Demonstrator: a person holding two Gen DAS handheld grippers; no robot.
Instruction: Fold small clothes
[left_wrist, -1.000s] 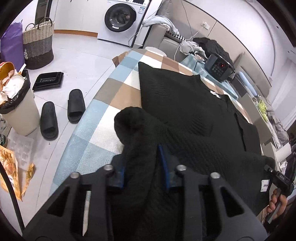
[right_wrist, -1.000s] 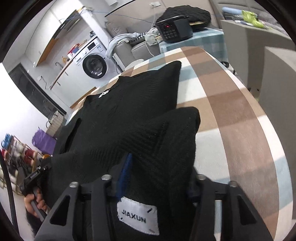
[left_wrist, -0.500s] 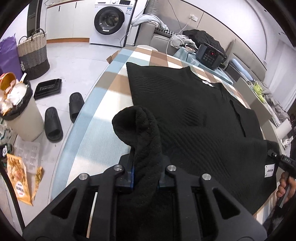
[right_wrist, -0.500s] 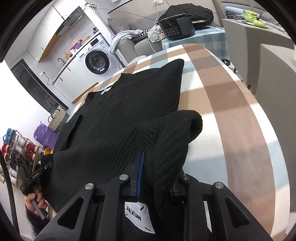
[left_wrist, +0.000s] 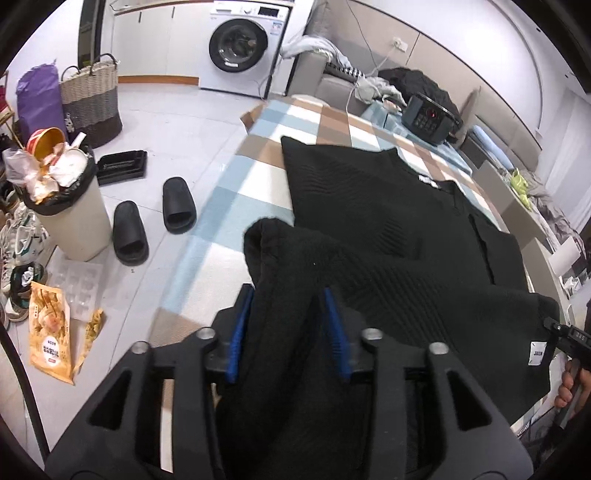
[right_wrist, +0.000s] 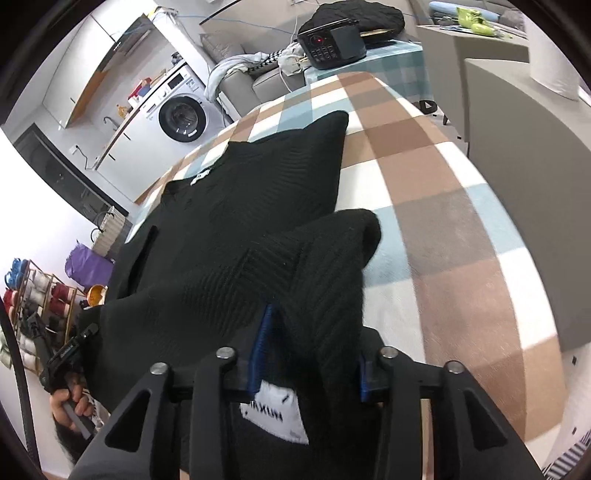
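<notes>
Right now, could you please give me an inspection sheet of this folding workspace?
Surface: checked cloth in brown, blue and white, bare on its right side.
Job's things: black knit garment lies flat; its near hem is lifted, and the white label shows.
Clutter: dark keypad appliance at the far end.
Grippers: left gripper and right gripper have just been opening; the hem still lies between each pair of jaws.
Cables: white cable behind the table.
Surroundings: washing machine, overfull bin, black slippers, woven basket.
</notes>
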